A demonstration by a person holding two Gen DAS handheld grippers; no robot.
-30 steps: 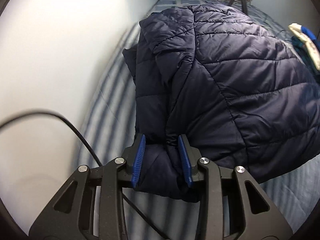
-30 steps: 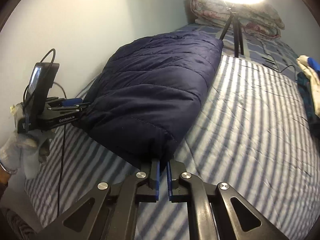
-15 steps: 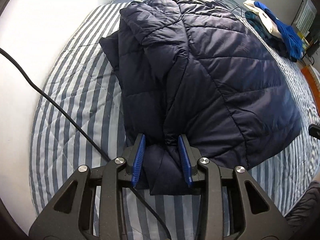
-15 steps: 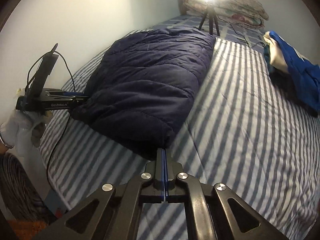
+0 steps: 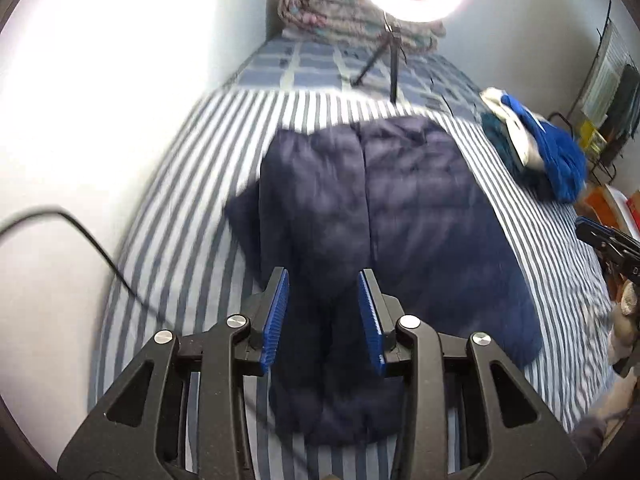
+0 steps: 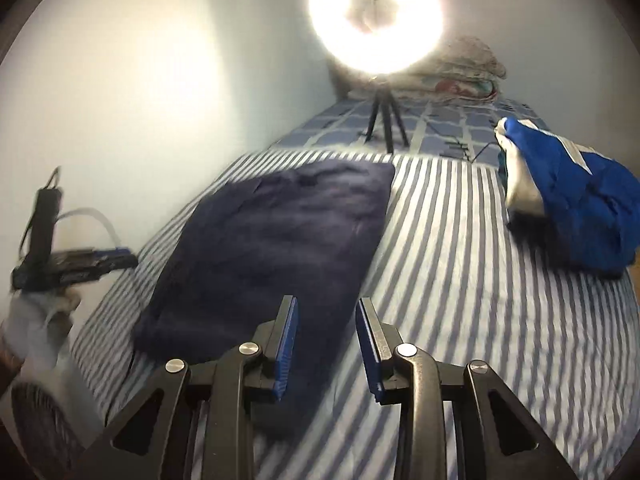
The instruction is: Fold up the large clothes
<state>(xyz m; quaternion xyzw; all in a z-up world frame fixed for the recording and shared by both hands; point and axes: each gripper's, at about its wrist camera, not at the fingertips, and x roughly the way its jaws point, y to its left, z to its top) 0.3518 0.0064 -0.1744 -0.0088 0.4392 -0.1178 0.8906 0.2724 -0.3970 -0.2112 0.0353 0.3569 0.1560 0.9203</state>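
Note:
A dark navy quilted jacket lies folded flat on the blue-and-white striped bed; it also shows in the right wrist view. My left gripper is open above the jacket's near end, with nothing between its blue pads. My right gripper is open and empty above the jacket's near right corner. The left gripper shows at the left in the right wrist view, and the right gripper shows at the right edge of the left wrist view.
A ring light on a tripod stands at the far end of the bed, before folded quilts. A pile of blue and white clothes lies at the right. A wall runs along the left, with a black cable.
Both grippers have opened and let go of the jacket, which now lies flat on the bed. Both have pulled back and risen.

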